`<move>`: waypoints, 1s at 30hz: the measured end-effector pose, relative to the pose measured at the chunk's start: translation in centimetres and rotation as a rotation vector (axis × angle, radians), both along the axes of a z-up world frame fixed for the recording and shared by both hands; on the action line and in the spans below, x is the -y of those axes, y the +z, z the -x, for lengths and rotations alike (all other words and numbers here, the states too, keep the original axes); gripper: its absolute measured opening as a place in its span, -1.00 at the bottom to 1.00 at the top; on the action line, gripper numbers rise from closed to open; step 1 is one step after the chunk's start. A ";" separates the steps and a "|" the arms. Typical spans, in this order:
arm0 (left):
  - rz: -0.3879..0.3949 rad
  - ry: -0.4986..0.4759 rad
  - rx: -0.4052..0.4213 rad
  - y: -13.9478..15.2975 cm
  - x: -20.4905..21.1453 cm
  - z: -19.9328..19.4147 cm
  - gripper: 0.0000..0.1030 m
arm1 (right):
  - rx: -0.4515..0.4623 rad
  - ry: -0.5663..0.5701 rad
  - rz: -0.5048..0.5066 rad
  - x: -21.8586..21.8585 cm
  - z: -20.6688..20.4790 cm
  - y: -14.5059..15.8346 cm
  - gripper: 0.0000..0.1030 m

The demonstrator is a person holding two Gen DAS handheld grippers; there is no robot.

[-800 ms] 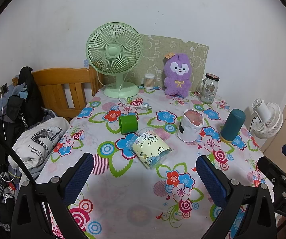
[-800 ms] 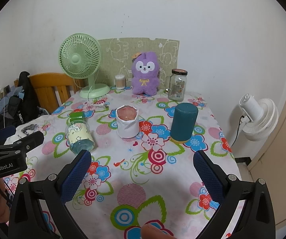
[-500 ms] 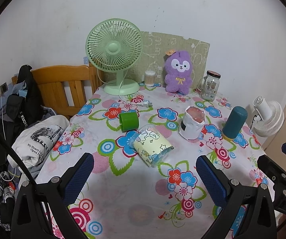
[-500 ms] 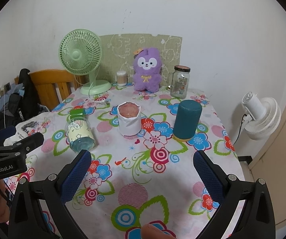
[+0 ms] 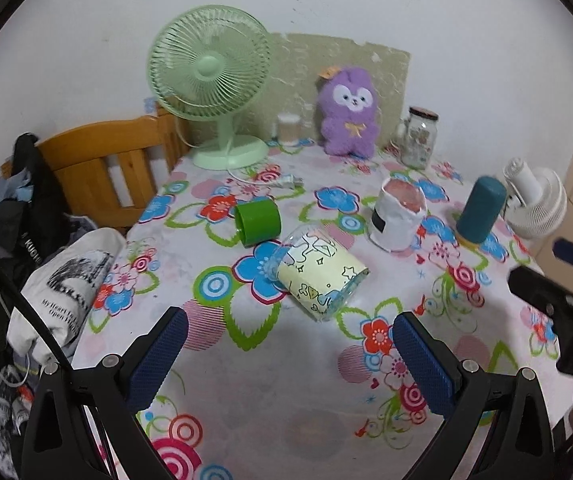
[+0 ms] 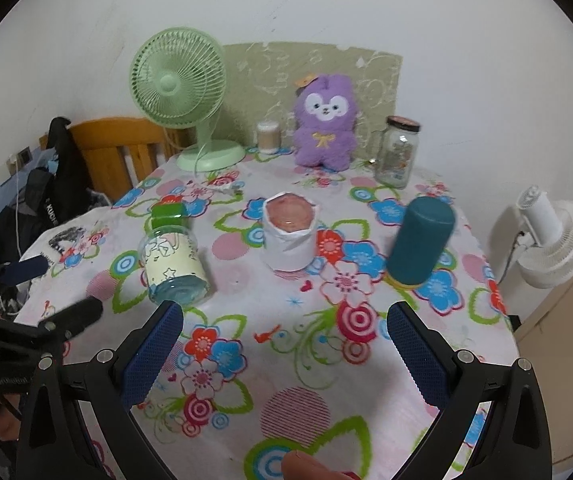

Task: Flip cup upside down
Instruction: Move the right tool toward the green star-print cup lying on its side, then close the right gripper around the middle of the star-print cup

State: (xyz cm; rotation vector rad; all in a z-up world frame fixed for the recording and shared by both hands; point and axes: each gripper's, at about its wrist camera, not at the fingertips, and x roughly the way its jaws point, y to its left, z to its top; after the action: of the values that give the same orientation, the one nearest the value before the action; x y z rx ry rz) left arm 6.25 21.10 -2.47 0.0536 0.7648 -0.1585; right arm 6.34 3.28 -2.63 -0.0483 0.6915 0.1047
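A white cup (image 5: 398, 218) (image 6: 290, 236) with a pink inside stands upright, mouth up, mid-table. A dark teal cup (image 5: 480, 210) (image 6: 420, 242) stands mouth down to its right. A glass jar with a yellow star label (image 5: 318, 276) (image 6: 174, 264) lies on its side, with its green lid (image 5: 257, 222) (image 6: 168, 214) beside it. My left gripper (image 5: 286, 358) is open and empty, short of the jar. My right gripper (image 6: 284, 354) is open and empty, short of the white cup.
A green desk fan (image 5: 210, 84), a purple plush toy (image 5: 350, 114), a glass jar (image 5: 420, 136) and a small container (image 5: 289, 128) line the table's back. A wooden chair (image 5: 102, 172) with clothes stands left. A white fan (image 5: 536, 204) sits right of the table.
Both grippers have moved forward and slightly down toward the table, so the objects appear closer. Nothing on the table has moved.
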 end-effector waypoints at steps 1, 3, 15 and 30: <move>-0.007 -0.011 -0.007 -0.2 0.1 -0.2 1.00 | -0.008 0.013 0.003 -0.4 -0.5 -0.2 0.99; -0.020 -0.031 -0.019 -0.6 -0.1 -0.8 1.00 | -0.020 0.032 0.008 -1.0 -1.3 -0.5 0.99; -0.037 -0.139 -0.091 -2.7 -0.9 -4.5 1.00 | -0.132 0.148 0.002 -4.9 -6.7 -2.6 0.99; -0.077 -0.208 -0.162 -5.5 -2.2 -8.6 1.00 | -0.287 0.296 -0.011 -9.7 -12.2 -6.4 0.99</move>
State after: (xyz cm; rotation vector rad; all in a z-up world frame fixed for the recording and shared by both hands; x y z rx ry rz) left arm 14.82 23.28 -7.98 0.1954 0.9270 -0.3340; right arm 18.58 13.01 -9.00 -0.1267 0.9679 0.4054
